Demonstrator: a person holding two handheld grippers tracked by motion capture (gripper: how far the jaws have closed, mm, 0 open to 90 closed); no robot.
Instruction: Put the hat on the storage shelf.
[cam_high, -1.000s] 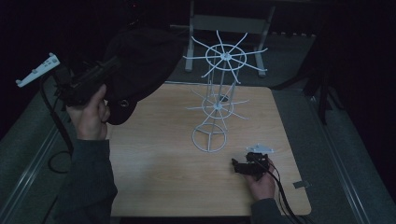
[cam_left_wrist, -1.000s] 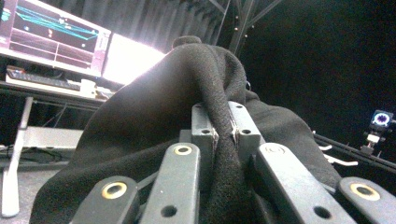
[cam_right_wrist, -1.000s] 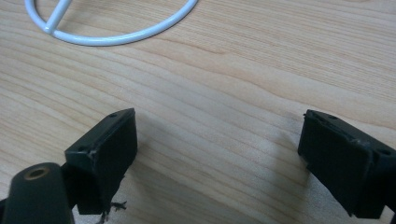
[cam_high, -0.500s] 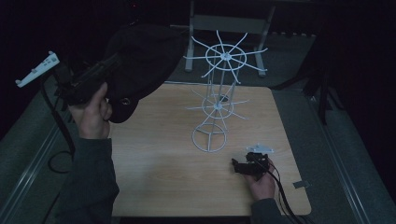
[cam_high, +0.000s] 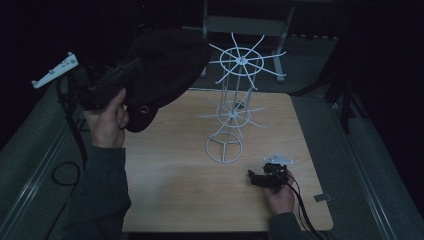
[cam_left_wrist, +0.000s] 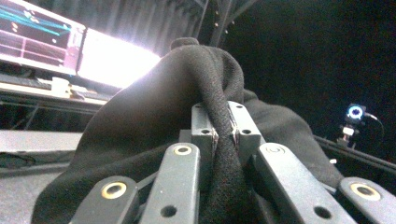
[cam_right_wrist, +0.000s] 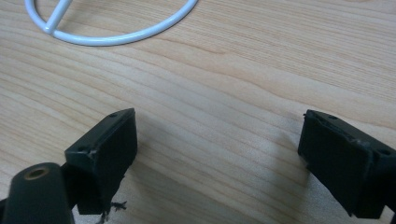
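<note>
The room is dark around a pale wooden bench (cam_high: 175, 200). The left gripper (cam_left_wrist: 223, 135) is raised off to the bench's side, its fingers (cam_left_wrist: 204, 135) clamped on a fold of a black cap (cam_high: 167, 67). The right gripper (cam_right_wrist: 219, 158) rests low over bare wood, fingers (cam_right_wrist: 105, 144) wide apart and empty, a white wire rack (cam_high: 232, 115) beyond them. The cap is lifted but not yet hung; that likely remains.

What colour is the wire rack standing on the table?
White. The wire rack shows best in the high view, pale against the wooden table.
</note>
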